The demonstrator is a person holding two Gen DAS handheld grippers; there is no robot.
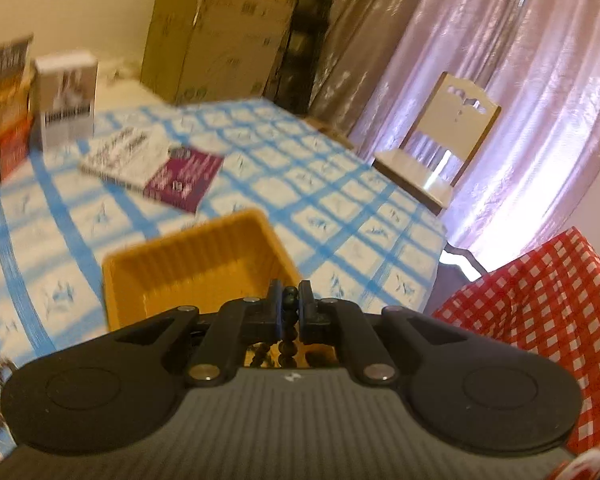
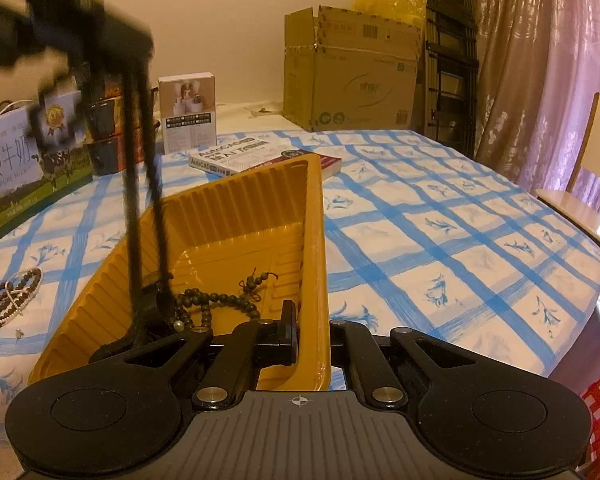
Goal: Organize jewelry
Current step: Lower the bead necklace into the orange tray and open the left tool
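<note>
While my right gripper clamps the yellow tray's wall, I'd lower the left gripper, pinching the dark bead strand, before releasing.

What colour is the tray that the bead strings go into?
The tray is orange-yellow with ribbed walls; the right wrist view shows it best.

a home: curtains, checked tablecloth, wooden chair.

Pink curtains, cream wall, pale chair beside checked table.
</note>
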